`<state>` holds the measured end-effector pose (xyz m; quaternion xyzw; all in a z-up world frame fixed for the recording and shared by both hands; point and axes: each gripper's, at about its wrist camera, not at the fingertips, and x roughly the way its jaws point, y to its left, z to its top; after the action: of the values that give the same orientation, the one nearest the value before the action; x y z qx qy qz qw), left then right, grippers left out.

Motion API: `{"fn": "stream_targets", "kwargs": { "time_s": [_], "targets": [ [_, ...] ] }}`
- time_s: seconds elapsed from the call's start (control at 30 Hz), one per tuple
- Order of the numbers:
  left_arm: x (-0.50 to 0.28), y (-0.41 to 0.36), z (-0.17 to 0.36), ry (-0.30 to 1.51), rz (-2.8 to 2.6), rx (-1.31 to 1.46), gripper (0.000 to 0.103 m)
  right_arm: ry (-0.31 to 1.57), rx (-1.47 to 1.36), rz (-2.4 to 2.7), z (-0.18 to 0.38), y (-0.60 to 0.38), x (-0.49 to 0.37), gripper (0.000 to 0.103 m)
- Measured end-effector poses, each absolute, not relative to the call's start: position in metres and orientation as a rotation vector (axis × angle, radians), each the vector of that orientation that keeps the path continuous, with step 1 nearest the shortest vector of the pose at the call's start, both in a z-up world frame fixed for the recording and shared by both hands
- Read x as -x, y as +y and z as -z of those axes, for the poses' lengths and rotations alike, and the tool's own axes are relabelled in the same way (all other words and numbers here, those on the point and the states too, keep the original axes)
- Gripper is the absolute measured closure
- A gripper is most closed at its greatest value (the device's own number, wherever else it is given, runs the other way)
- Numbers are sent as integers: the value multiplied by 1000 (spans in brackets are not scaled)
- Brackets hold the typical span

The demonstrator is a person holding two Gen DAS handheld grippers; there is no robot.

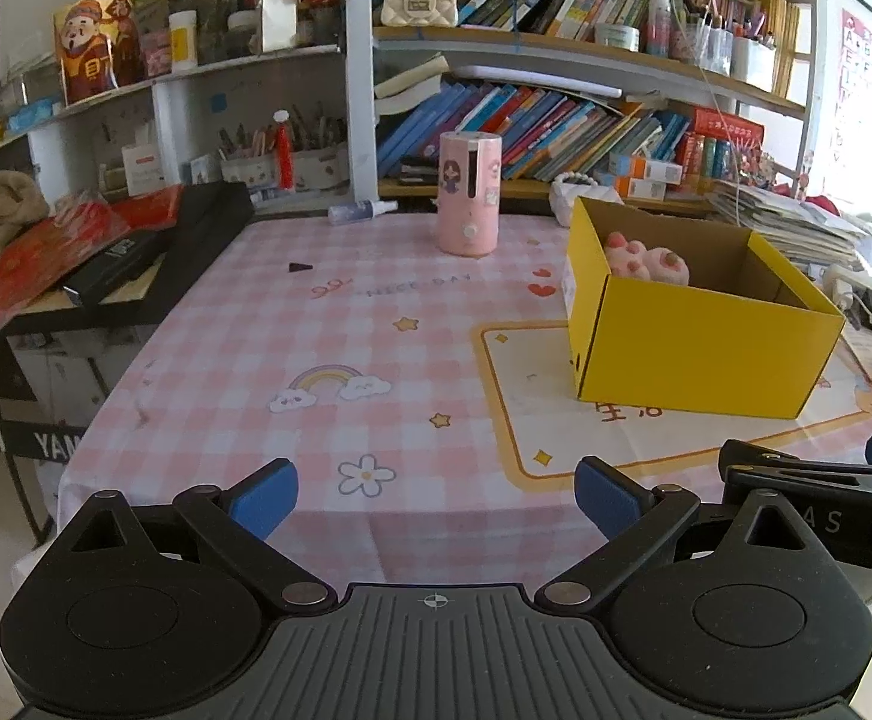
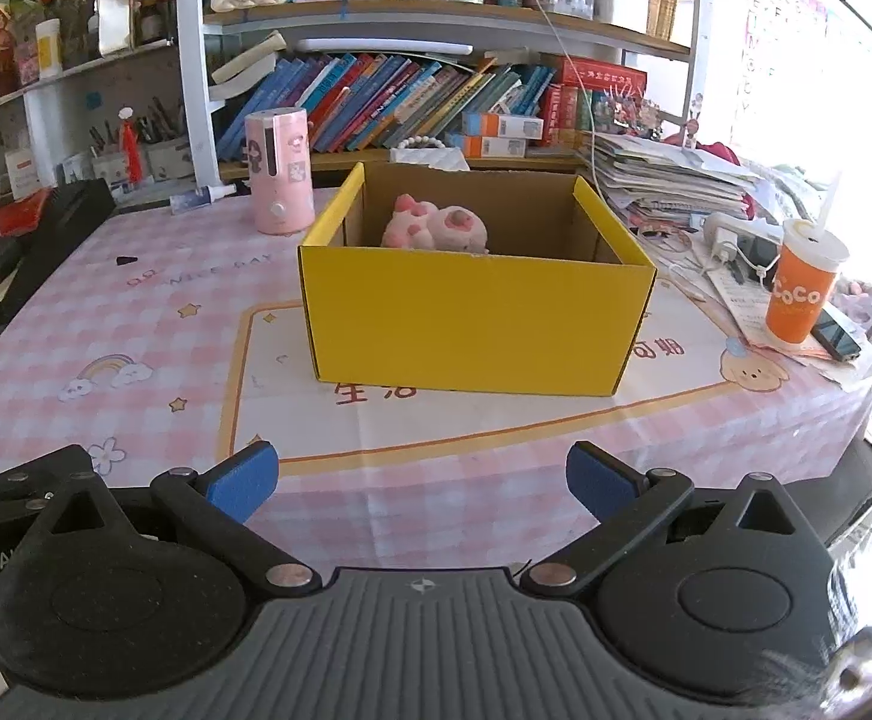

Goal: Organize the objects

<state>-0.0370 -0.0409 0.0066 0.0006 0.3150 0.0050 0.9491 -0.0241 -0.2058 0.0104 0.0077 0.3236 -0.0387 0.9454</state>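
A yellow cardboard box (image 1: 700, 348) (image 2: 472, 324) stands open on the pink checked tablecloth (image 1: 316, 360) (image 2: 136, 324). A pink plush toy (image 1: 646, 258) (image 2: 436, 228) lies inside it near the back wall. A pink cylindrical device (image 1: 470, 201) (image 2: 278, 171) stands upright behind and left of the box. My left gripper (image 1: 436, 498) hovers open over the table's near edge, nothing between its blue pads. My right gripper (image 2: 421, 480) is open too, in front of the box and well short of it. The right gripper's side (image 1: 820, 480) shows in the left wrist view.
An orange drink cup (image 2: 805, 282) and a phone (image 2: 835, 333) sit at the right on papers. A small black piece (image 1: 299, 267) and a spray bottle (image 1: 361, 211) lie at the far left. Bookshelves (image 2: 436, 102) back the table; black cases (image 1: 196, 240) stand left.
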Motion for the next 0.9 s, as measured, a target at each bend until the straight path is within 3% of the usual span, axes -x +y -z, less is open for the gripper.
{"fn": "stream_targets", "kwargs": {
  "time_s": [0.9],
  "targets": [
    [40, -39, -2, 669, -56, -2, 3, 686, 9, 105, -5, -195, 29, 0]
  ]
}}
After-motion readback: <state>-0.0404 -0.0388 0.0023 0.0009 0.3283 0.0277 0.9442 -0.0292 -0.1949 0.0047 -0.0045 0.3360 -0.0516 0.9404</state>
